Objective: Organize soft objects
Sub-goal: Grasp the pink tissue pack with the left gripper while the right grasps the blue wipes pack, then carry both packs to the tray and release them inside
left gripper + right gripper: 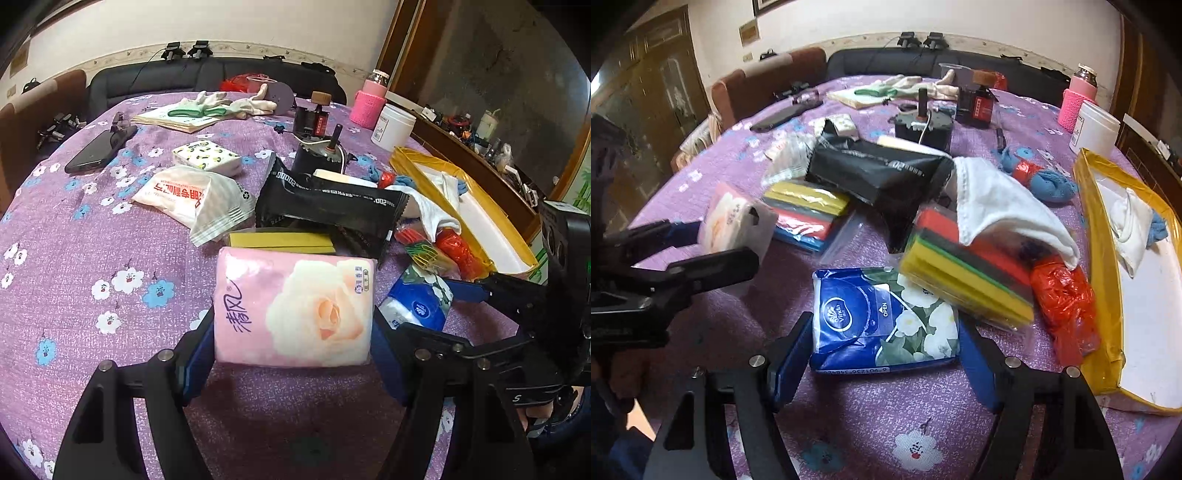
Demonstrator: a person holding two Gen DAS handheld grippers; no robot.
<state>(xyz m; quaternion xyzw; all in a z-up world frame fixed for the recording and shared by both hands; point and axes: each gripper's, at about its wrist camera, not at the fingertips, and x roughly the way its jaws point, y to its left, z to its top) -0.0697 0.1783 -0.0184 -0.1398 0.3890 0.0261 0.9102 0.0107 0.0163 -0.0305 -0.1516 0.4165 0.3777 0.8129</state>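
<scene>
Left wrist view first: your left hand-held gripper (pixel 293 332) has the pink tissue pack (pixel 293 314) squarely between its blue pads (pixel 201 341), both pads against the pack's short sides, so you're grasping it across the width where the soft pack gives least. The pack sits low over the purple flowered bench (pixel 74 229), just in front of the yellow sponges (pixel 280 240) and the black wipes pack (pixel 328 201). Off to the right, the yellow box (pixel 476 206) lies open with a white cloth already inside, which looks like the place these soft things are headed. Your right hand-held gripper (pixel 436 306) pokes in from the right, around the blue tissue pack (pixel 417 306).

Now the right wrist view: the blue tissue pack (pixel 884 319) lies flat on the bench (pixel 886 413) between the right hand-held gripper's (pixel 884 350) pads, but whether they press it or merely flank it, I can't tell from here. This view gives what the other hides: the sponge bundle (pixel 967 280) leaning on the blue pack's far corner under a white cloth (pixel 1004 201), so lift gently. It also shows your left hand-held gripper (pixel 713 236) side-on with the pink pack (pixel 731 218) clear of the cloth-covered surface.
</scene>
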